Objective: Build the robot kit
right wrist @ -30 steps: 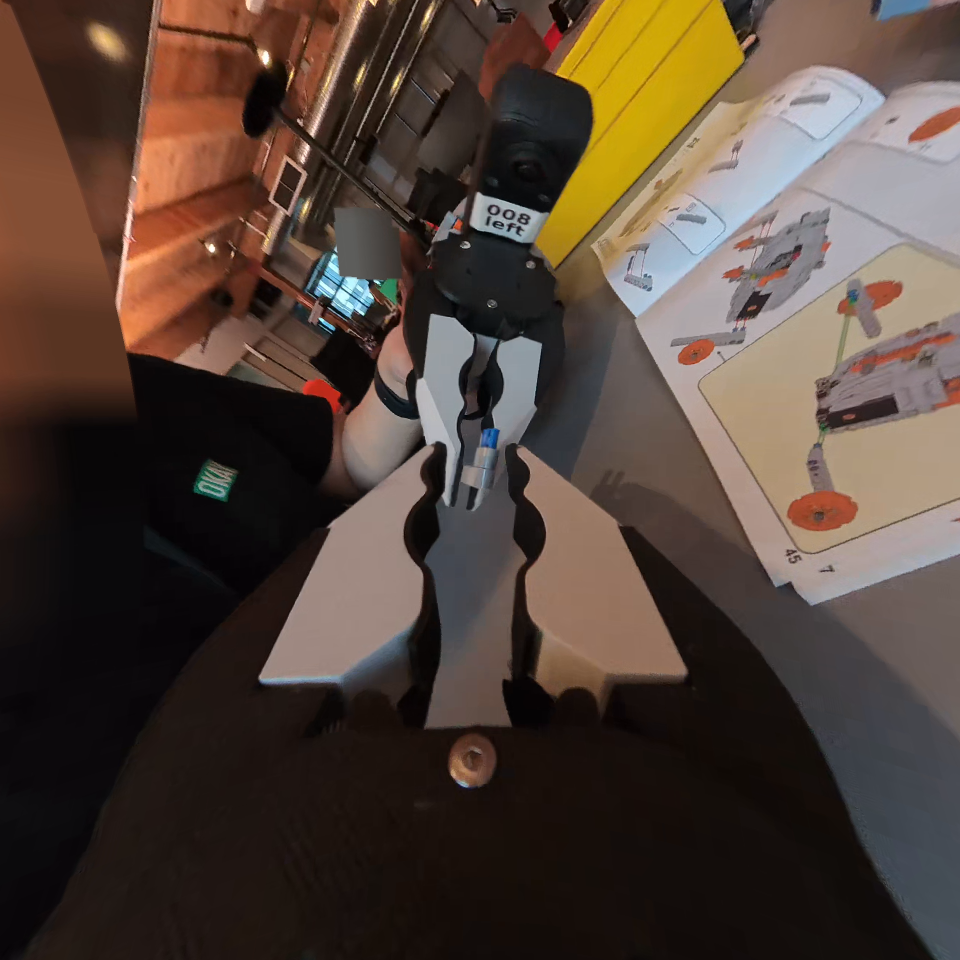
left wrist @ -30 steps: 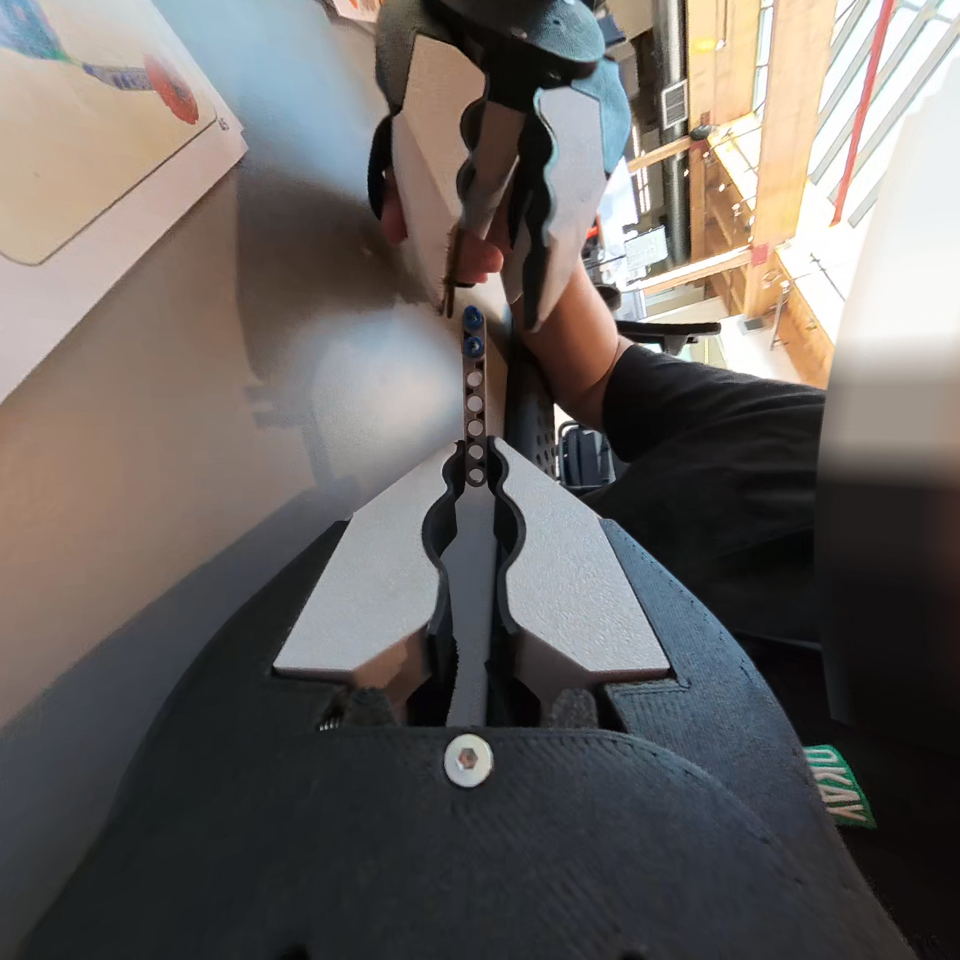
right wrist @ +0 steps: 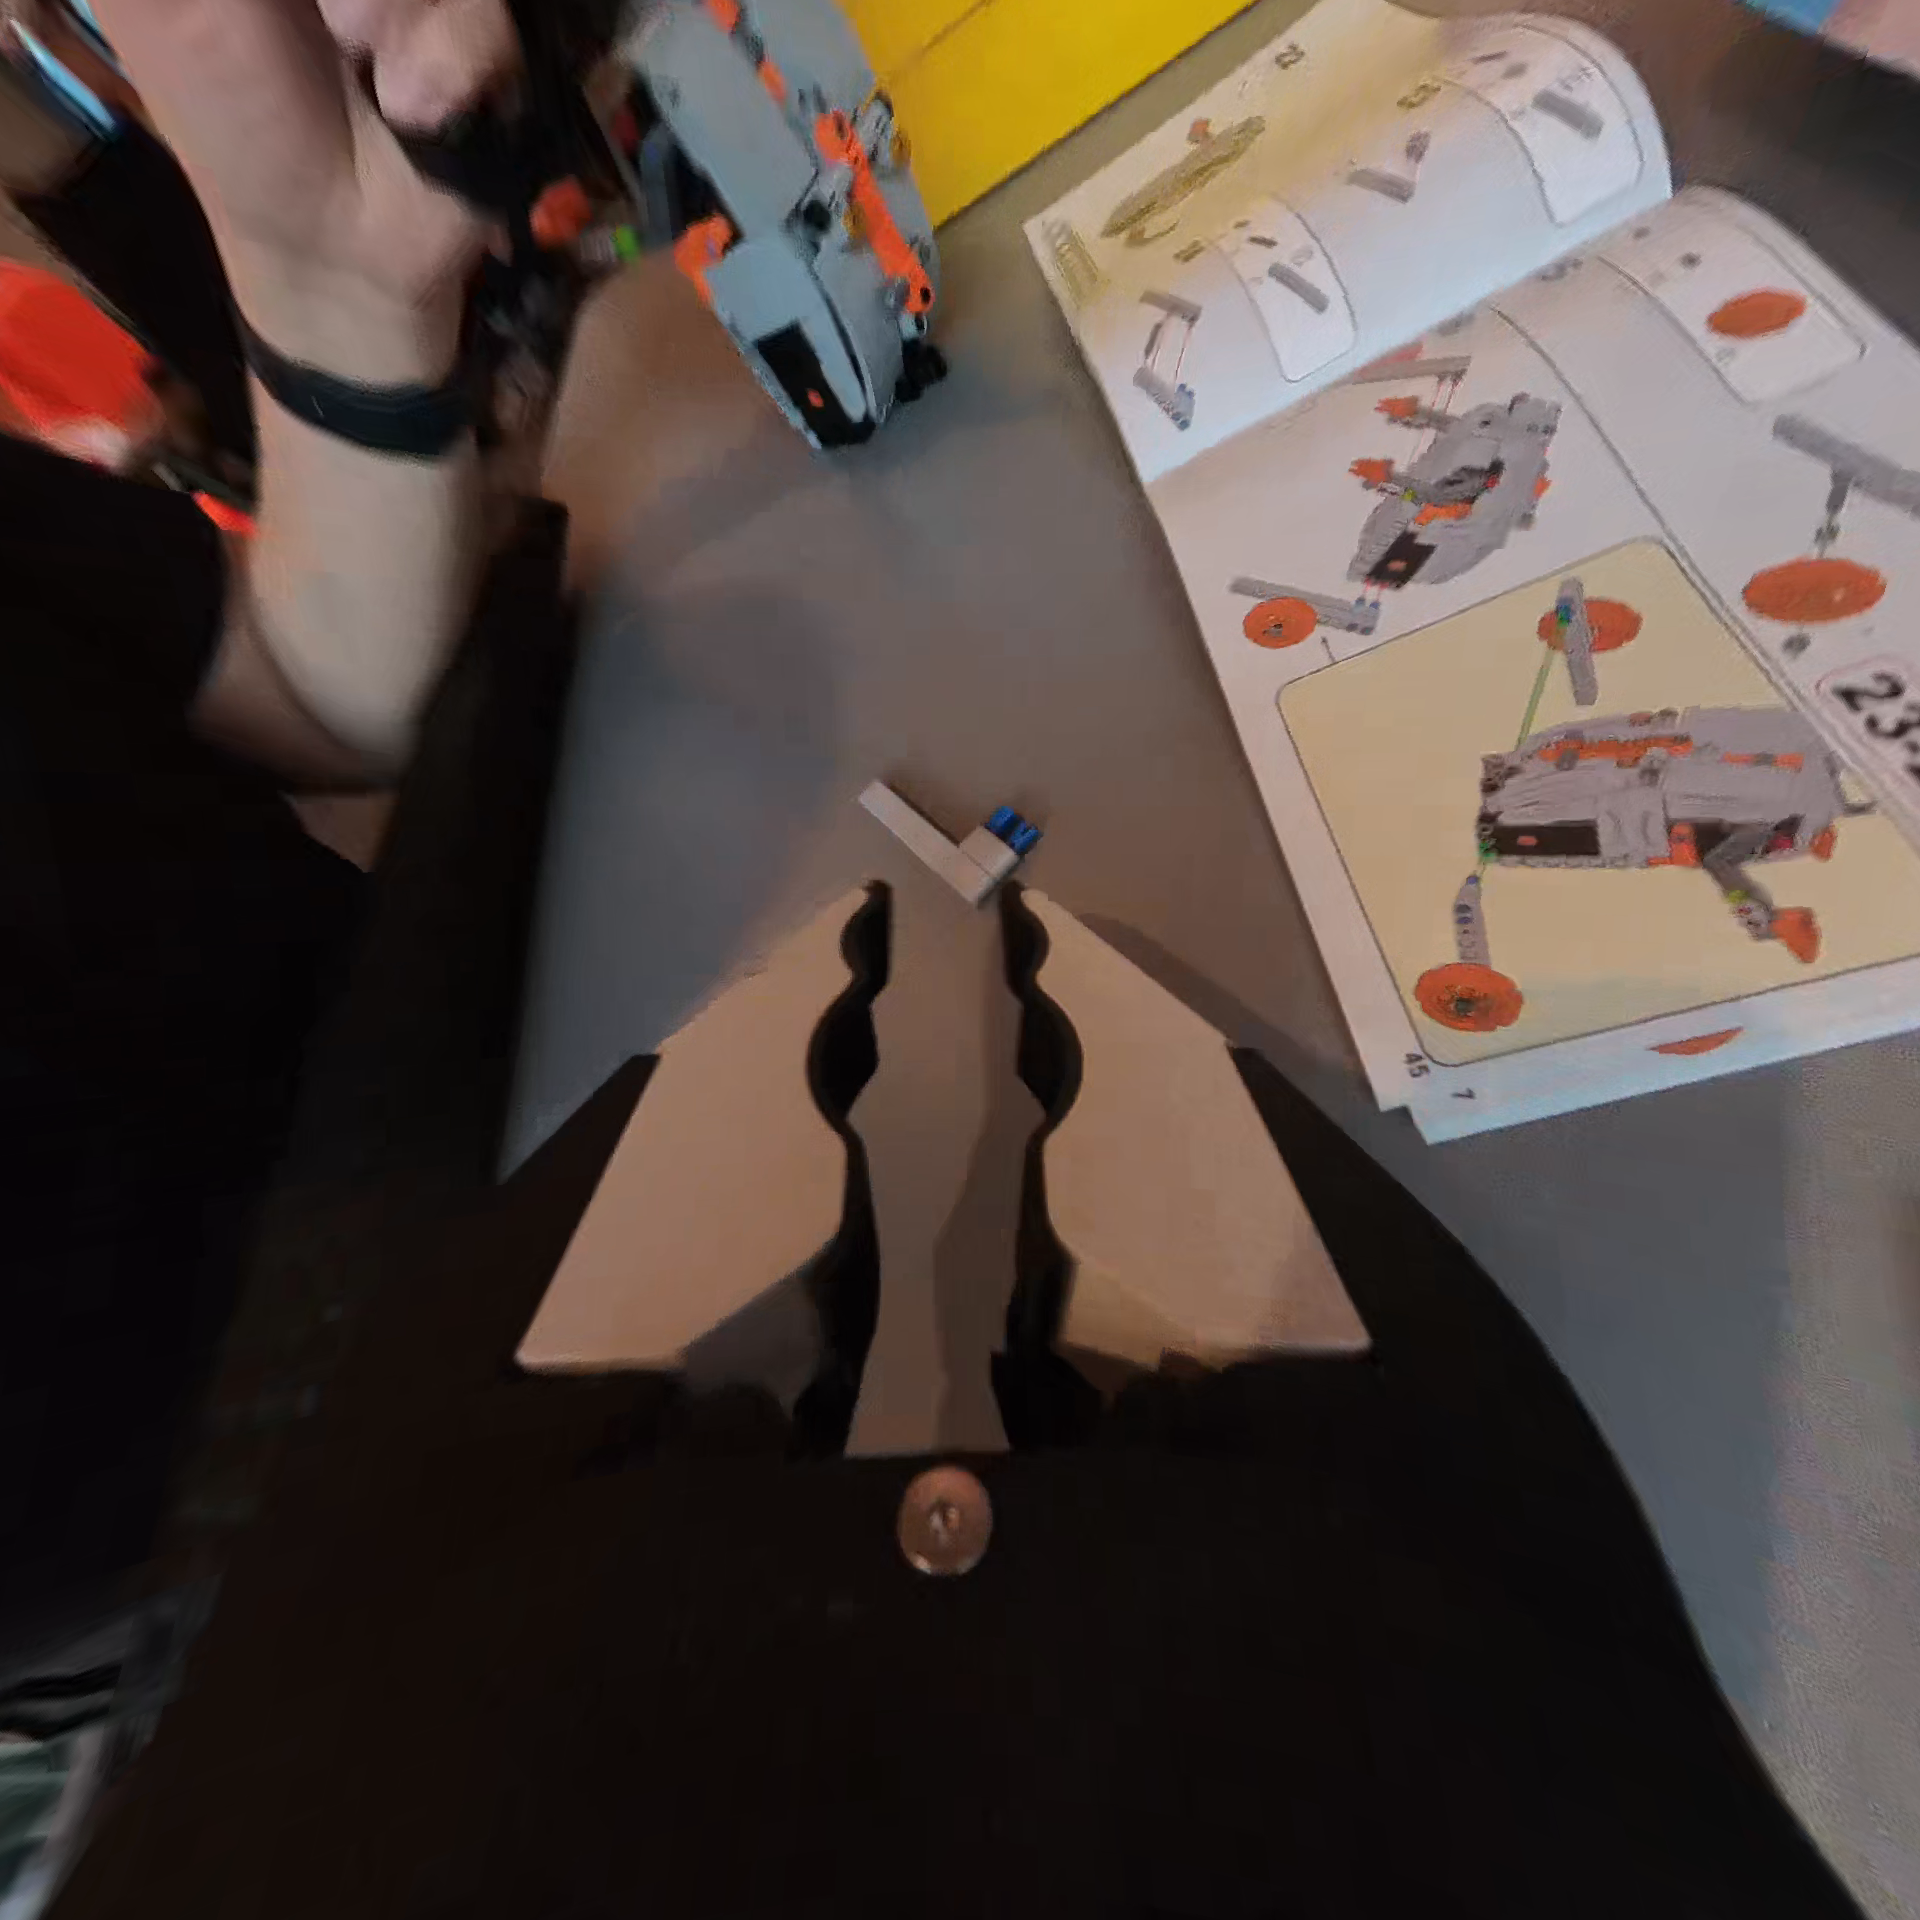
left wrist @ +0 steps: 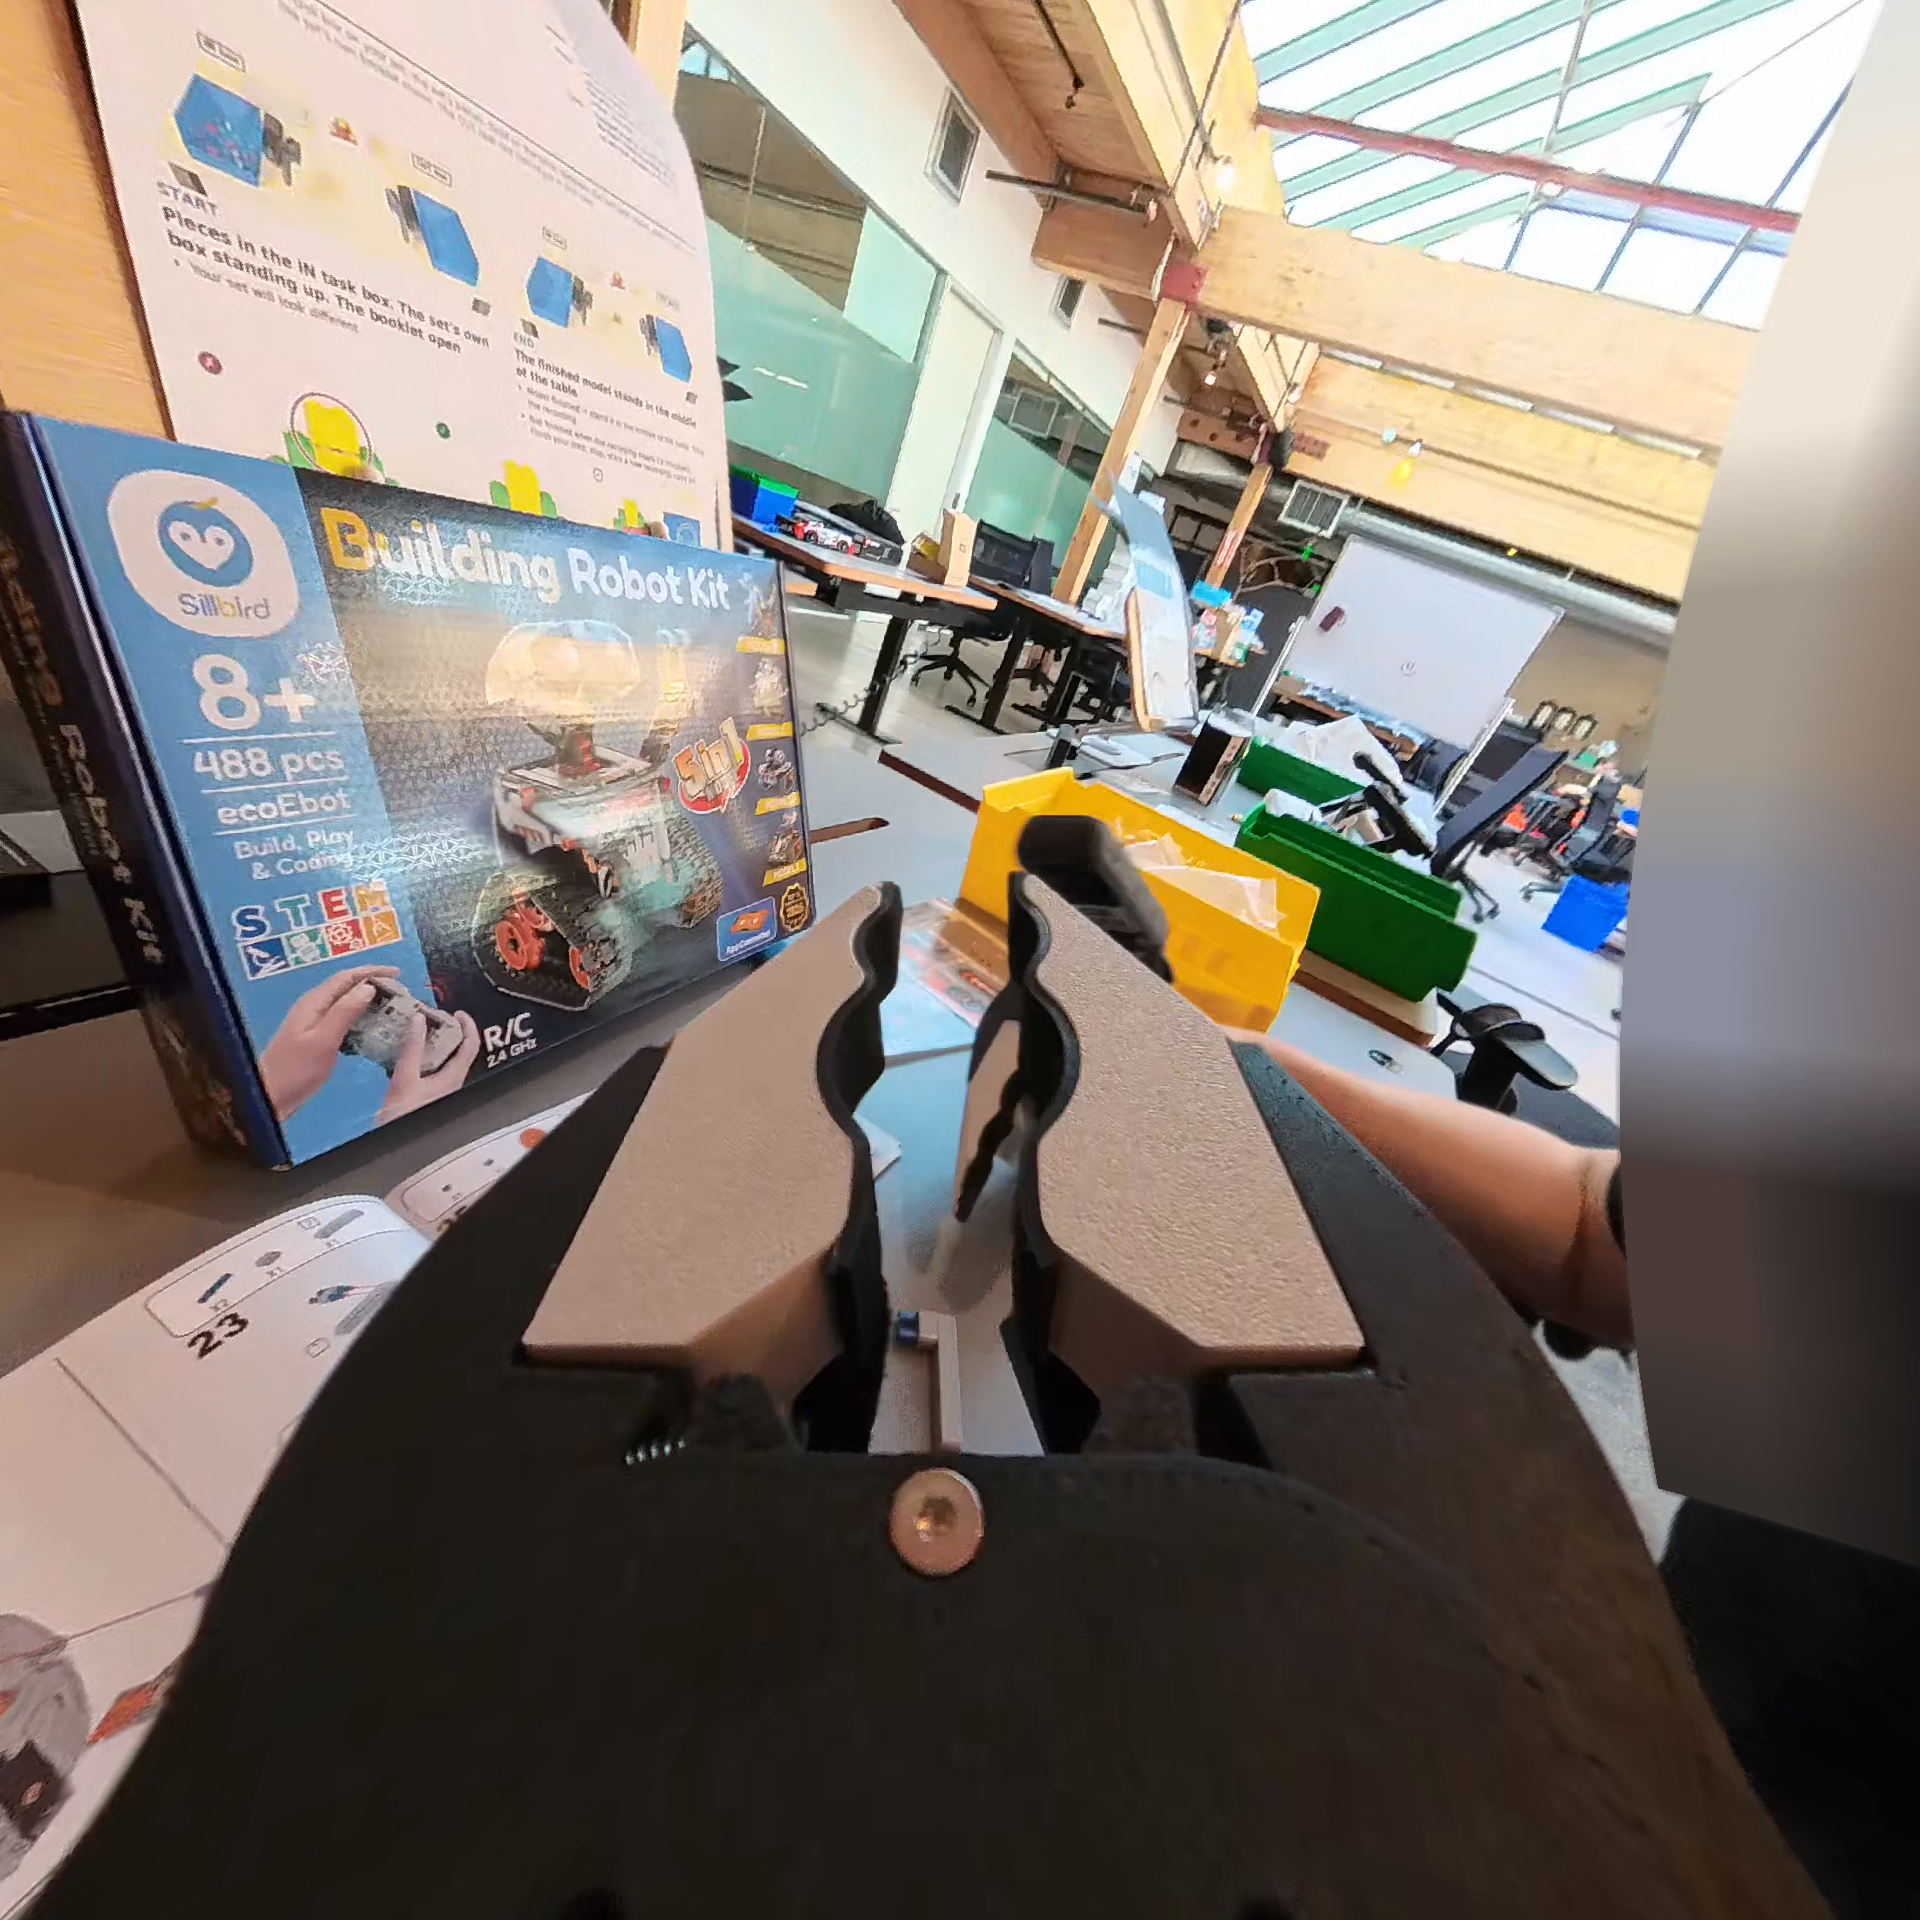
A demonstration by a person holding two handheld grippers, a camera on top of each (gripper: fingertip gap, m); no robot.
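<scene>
A short grey beam with blue pins lies loose on the grey table, just beyond my right gripper's open, empty fingertips. In the left wrist view the same beam shows low in the gap between my fingers. My left gripper is open and empty, tilted up towards the room. The right gripper shows close behind its right finger. A grey and orange robot model stands on the table farther off, beside a person's hand with a black wristband.
An open instruction booklet lies to the right of the beam. A blue kit box stands at the left with a printed sheet behind it. A yellow bin and green bins stand beyond. Spacing between my two grippers at the tips: around 20 cm.
My left gripper let go of the grey beam, which now lies on the table, and swung up and away. The right gripper drew back from the left one.
</scene>
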